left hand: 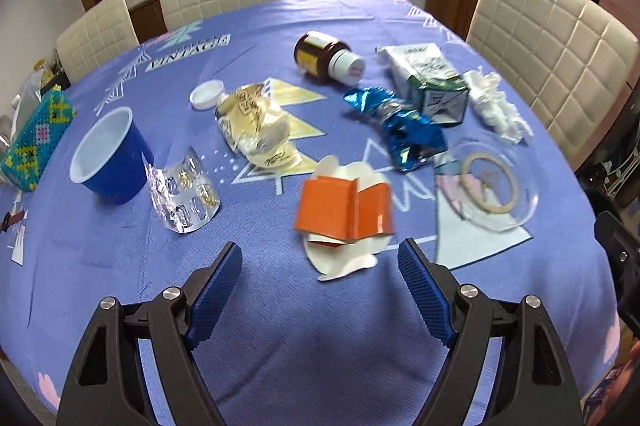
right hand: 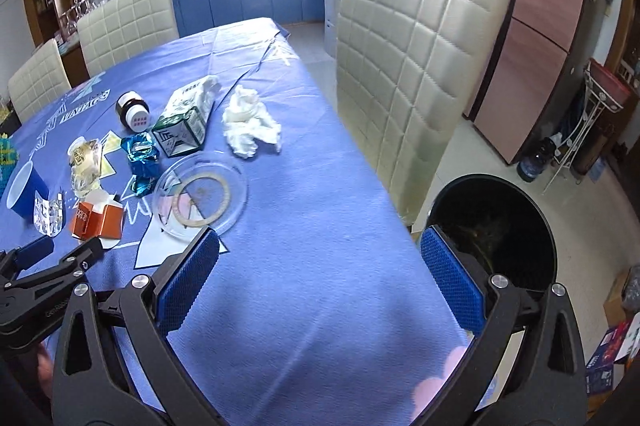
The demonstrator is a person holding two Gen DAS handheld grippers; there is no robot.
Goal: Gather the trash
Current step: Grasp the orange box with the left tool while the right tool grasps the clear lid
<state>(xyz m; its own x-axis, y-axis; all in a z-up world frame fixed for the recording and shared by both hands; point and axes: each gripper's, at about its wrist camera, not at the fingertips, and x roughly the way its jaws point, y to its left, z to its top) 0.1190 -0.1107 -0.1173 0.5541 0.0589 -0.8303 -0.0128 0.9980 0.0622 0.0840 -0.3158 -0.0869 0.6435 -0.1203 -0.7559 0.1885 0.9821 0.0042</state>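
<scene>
— Nearest the left gripper [left hand: 320, 258], just past its wide-spread, empty jaws, lies the crumpled orange cardboard box with white flaps [left hand: 344, 211] on the blue patterned tablecloth [left hand: 280, 346]. I'd judge that the first piece to take.

— Agreed. How should it close?

— Across the orange body, not the loose white flaps; those would likely slip or tear away. Come down low so both blue ribbed pads [left hand: 218, 290] bracket the folded middle.

— And the right gripper [right hand: 320, 258]?

— Also spread, holding nothing, over bare cloth near the table edge. Ahead of it sits the clear round plastic lid [right hand: 200, 199], beyond that the crumpled white tissue [right hand: 250, 123].

— Where does it all go?

— Into the black round bin [right hand: 494, 230] on the floor, just beside the table's right edge. The blue paper cup [left hand: 108, 153] and silver blister pack [left hand: 182, 195] lie farther left.
</scene>
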